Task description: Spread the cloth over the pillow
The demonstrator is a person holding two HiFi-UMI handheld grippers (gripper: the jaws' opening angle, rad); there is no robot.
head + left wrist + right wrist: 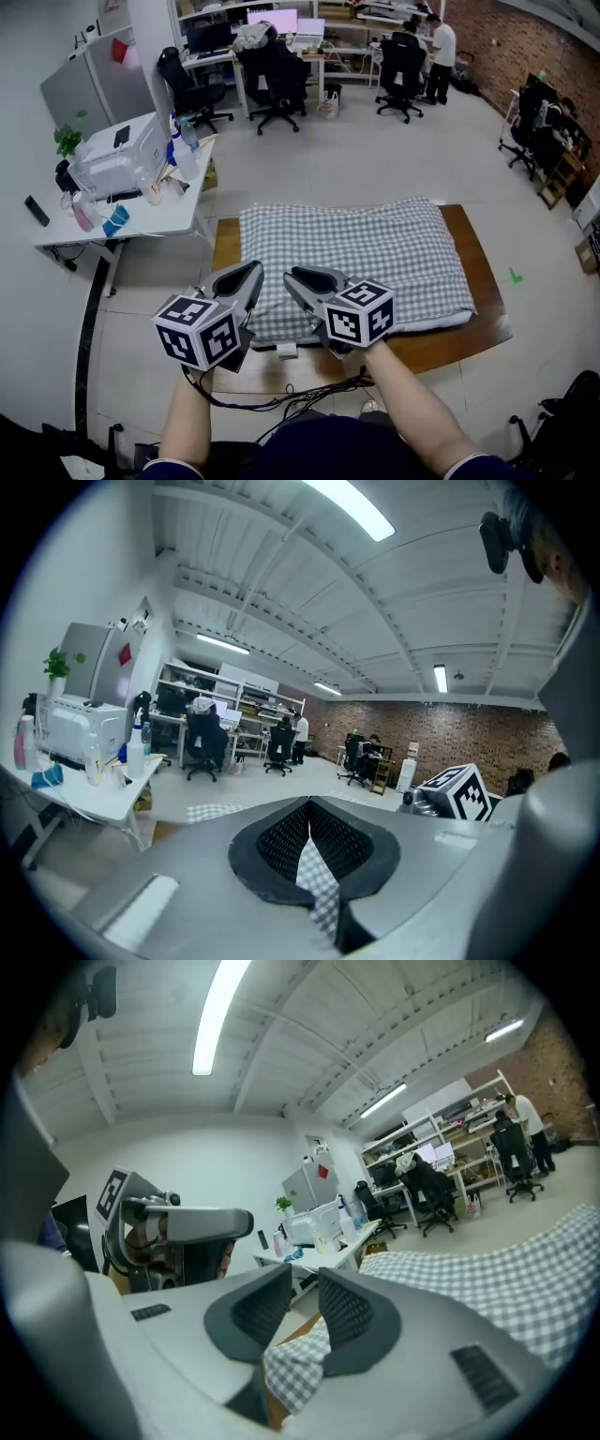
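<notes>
A grey-and-white checked cloth [366, 253] lies spread over a white pillow [441, 322] on a low wooden board [473, 253]. Both grippers sit at the cloth's near left corner. My left gripper [253, 269] is shut, and the left gripper view shows a strip of the checked cloth [317, 878] pinched between its jaws [310, 803]. My right gripper [292, 275] is just to its right. In the right gripper view its jaws [305, 1274] stand apart with a narrow gap, a fold of cloth [291, 1368] lies below that gap, and the rest of the cloth [487, 1279] stretches away to the right.
A white desk [178, 217] with a printer [122, 155] and bottles stands left of the board. Office chairs [272, 75] and desks fill the back, where a person [441, 52] stands. Cables [281, 398] trail on the floor near my feet.
</notes>
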